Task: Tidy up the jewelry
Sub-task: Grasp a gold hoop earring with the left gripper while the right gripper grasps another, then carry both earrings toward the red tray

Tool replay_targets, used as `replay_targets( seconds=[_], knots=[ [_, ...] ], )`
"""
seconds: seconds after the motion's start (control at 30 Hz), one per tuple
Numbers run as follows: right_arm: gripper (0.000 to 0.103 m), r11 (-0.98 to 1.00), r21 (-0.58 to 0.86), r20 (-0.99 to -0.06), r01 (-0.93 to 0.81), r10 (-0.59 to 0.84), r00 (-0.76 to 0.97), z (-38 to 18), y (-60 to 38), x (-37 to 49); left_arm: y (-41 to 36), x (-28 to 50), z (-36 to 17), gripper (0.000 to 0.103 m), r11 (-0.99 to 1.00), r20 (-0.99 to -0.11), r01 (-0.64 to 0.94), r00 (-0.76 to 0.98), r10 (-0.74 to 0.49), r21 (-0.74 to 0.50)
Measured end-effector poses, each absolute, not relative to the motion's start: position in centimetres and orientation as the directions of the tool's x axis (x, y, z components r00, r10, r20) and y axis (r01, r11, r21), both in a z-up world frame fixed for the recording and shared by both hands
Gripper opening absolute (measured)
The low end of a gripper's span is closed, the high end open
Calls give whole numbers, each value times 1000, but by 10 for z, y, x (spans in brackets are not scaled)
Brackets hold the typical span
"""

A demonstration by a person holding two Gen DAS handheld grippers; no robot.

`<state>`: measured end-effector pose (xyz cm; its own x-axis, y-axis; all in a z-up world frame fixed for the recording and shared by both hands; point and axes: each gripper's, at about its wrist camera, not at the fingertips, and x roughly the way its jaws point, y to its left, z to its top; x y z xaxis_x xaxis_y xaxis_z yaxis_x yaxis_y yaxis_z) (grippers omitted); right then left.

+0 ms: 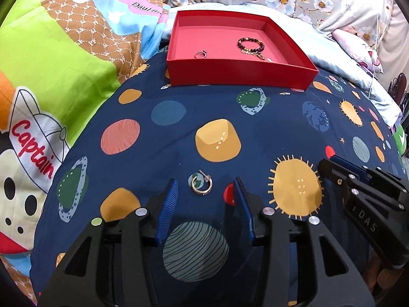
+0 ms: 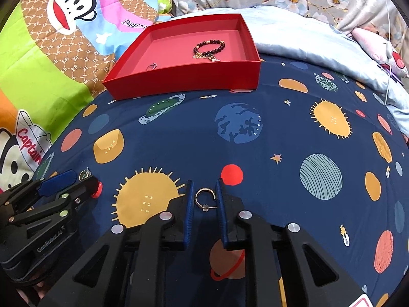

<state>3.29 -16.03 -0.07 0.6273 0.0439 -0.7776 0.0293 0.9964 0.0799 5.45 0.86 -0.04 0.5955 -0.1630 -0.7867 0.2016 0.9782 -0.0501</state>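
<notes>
A gold hoop earring [image 2: 204, 199] lies flat on the planet-print bedspread [image 2: 255, 158] at lower centre of the right wrist view, between the spread blue fingers of the right gripper [image 2: 204, 190], seemingly untouched, post pointing right. Its twin [image 1: 202, 184] lies likewise inside the open left gripper [image 1: 205, 186]. Both grippers sit low, aimed at the red tray [image 2: 184, 83] at upper centre.
</notes>
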Motion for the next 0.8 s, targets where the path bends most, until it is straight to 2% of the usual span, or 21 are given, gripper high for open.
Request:
replay_targets(
  seconds=[0.07, 0.2, 0.8],
  knots=[
    [16, 996, 87, -777, 31, 49, 628, -1, -161, 33, 8, 57, 0, 38, 980, -786, 196, 598, -154, -42],
    [16, 995, 94, -777, 31, 54, 628, -1, -162, 33, 10, 60, 0, 16, 981, -787, 189, 598, -151, -45],
    [16, 987, 153, -782, 40, 96, 615, 6, -165, 21, 7, 61, 9, 16, 980, -796, 191, 585, -152, -47]
  ],
)
